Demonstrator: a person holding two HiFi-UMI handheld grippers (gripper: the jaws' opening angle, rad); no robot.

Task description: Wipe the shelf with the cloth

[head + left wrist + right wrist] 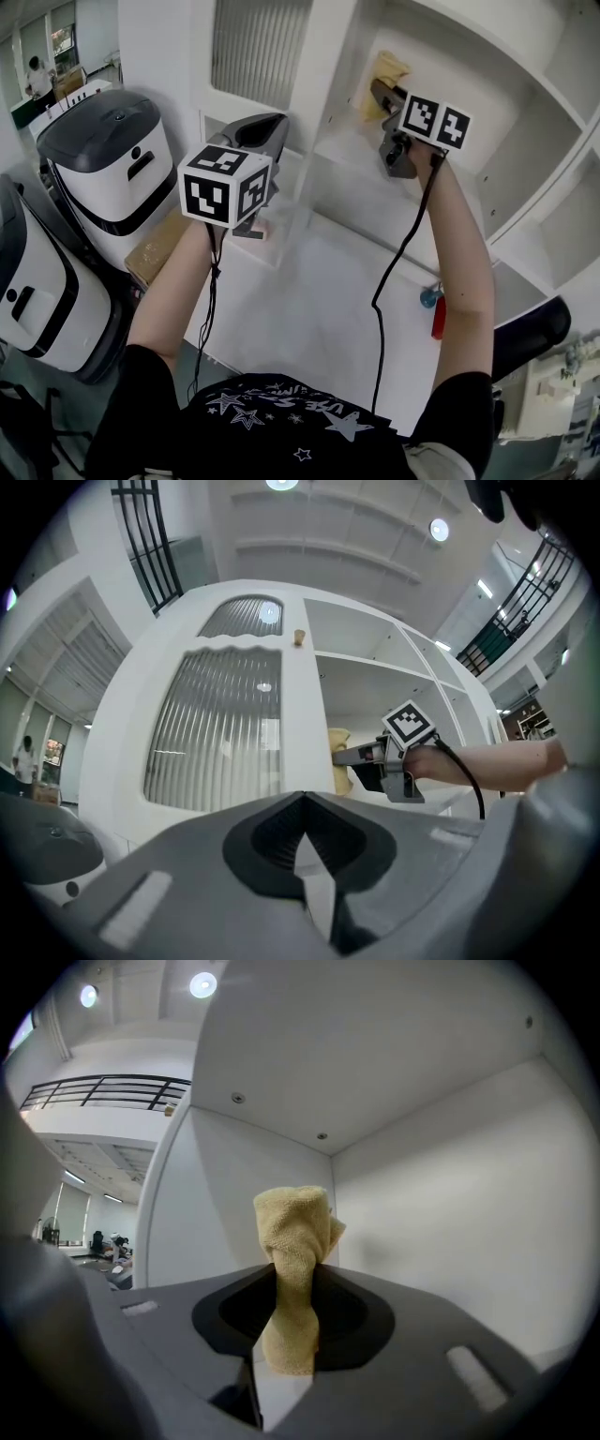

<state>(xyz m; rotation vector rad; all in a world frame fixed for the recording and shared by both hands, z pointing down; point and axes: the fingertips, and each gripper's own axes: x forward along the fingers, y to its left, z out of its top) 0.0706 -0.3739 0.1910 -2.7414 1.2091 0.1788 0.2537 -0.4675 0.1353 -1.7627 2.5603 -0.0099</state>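
Observation:
A yellow cloth [292, 1269] is pinched upright between the jaws of my right gripper [286, 1330], which is shut on it. In the head view the right gripper [380, 94] reaches into a white shelf compartment [352, 150], and the cloth [386, 73] sits against its left back corner. The left gripper view shows the same cloth [339, 761] at the compartment's left wall. My left gripper [302, 855] is shut with nothing in it. It hangs outside the shelf in front of a ribbed glass door [220, 728], as the left gripper [264, 131] in the head view.
The white shelving unit has more open compartments [553, 216] to the right. Two white and grey machines [108, 164] stand on the left. A cardboard box [155, 248] lies on the floor beside them. A red and blue object [435, 309] lies on the white surface below the shelf.

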